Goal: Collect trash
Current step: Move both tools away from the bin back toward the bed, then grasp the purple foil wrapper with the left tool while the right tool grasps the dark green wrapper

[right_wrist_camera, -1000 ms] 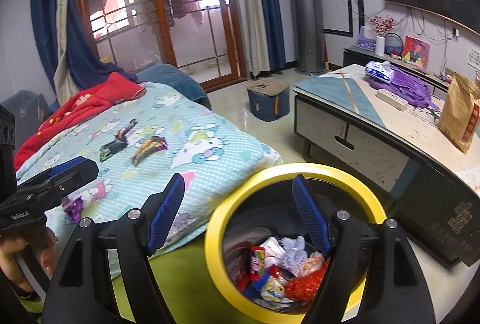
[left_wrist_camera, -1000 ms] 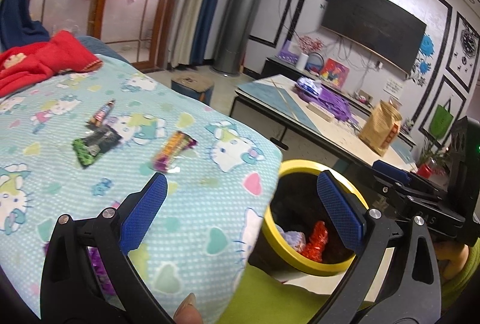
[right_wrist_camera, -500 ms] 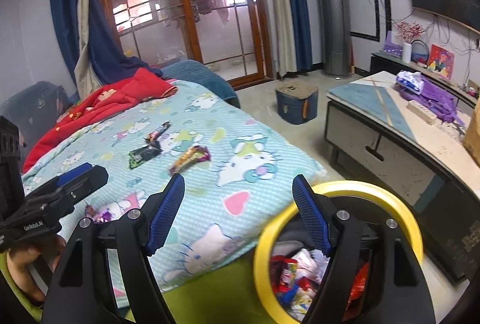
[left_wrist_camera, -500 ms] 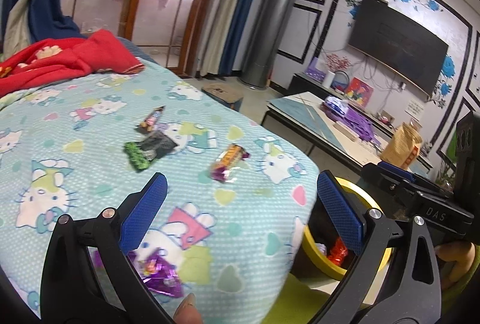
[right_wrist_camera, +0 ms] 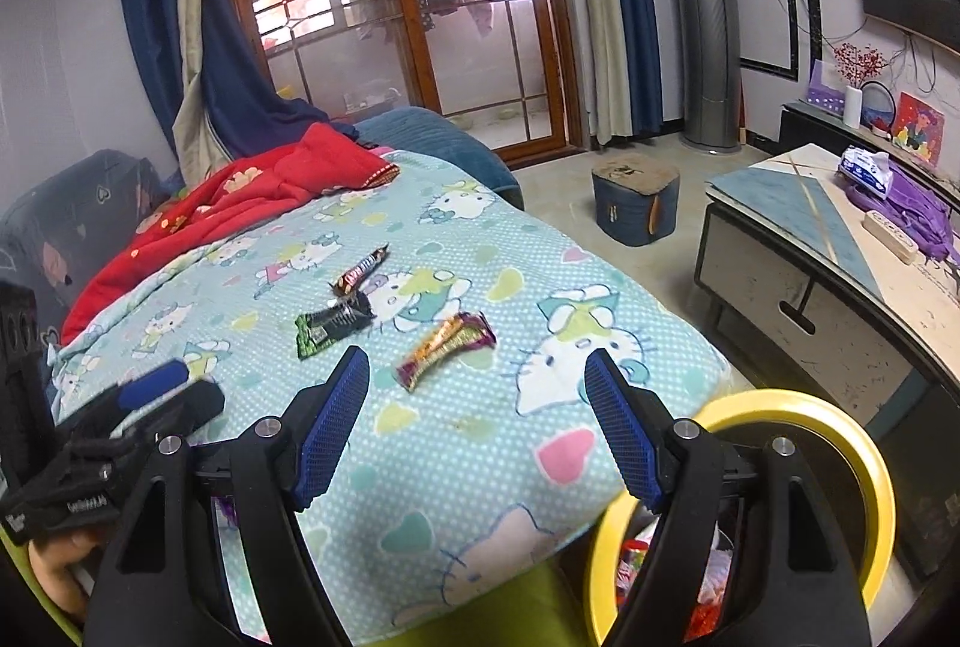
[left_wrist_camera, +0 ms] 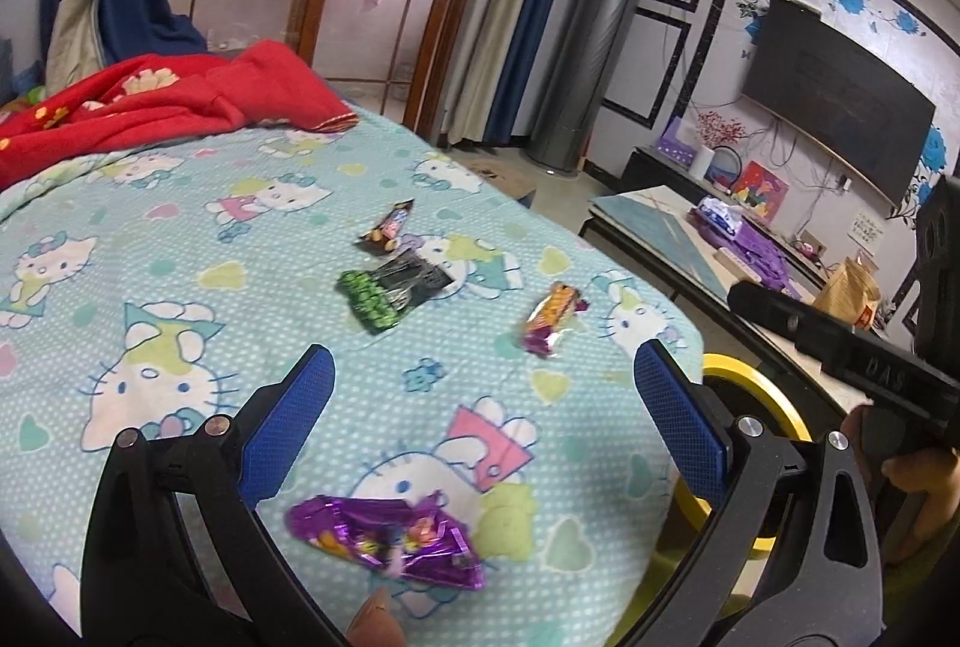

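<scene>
A crinkled purple foil wrapper (left_wrist_camera: 390,533) lies on the pale-blue cartoon-cat blanket (left_wrist_camera: 180,287), just below and between the blue-padded fingers of the left gripper (left_wrist_camera: 483,407), whose jaws stand wide with nothing held. Further out on the blanket lie an orange-and-purple snack wrapper (right_wrist_camera: 447,347), a black-and-green foil packet (right_wrist_camera: 330,326) and a dark slim candy-bar wrapper (right_wrist_camera: 360,270), all ahead of the right gripper (right_wrist_camera: 477,428), which is likewise wide apart and empty. At the blanket's right edge stands a round yellow-rimmed black bin (right_wrist_camera: 840,431); red and white wrappers (right_wrist_camera: 636,557) are visible inside, partly hidden by the gripper. A red patterned quilt (left_wrist_camera: 150,101) lies bunched at the far end.
</scene>
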Demonstrator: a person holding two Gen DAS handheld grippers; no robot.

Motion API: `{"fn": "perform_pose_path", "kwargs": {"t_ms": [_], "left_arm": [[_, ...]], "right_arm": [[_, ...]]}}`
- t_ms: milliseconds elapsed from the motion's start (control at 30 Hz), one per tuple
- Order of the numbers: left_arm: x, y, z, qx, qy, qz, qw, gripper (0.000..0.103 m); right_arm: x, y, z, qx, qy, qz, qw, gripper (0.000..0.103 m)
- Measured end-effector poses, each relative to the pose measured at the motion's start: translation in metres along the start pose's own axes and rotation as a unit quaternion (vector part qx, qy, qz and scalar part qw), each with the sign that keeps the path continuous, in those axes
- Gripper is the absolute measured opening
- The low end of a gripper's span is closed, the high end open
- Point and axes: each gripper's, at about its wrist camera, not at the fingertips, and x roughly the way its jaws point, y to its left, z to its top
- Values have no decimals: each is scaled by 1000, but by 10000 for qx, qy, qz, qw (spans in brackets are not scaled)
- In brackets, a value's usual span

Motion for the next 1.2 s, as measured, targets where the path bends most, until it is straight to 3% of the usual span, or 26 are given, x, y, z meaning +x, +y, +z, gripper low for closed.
{"fn": "perform_pose_path", "kwargs": {"t_ms": [400,600,933,1033,1100,1200], "left_arm": [[11,26,-20,-96,702,182,9973,92],[22,29,-30,-125,1129,134,9934,92],[27,28,-42,-133,1353,99,9907,63],[28,26,-43,-109,1347,85,9908,60],[28,25,-44,-111,1343,63,9909,50],[26,25,-43,-133,1338,-10,9909,42]], "right_arm": [[68,41,25,-106,491,572,9971,72],[118,62,31,-153,982,760,9921,72],[181,77,31,41,1591,885,9833,71],[194,80,30,94,1722,884,9810,66],[200,81,29,128,1765,890,9802,62],[205,81,27,180,1770,971,9793,47]]}}
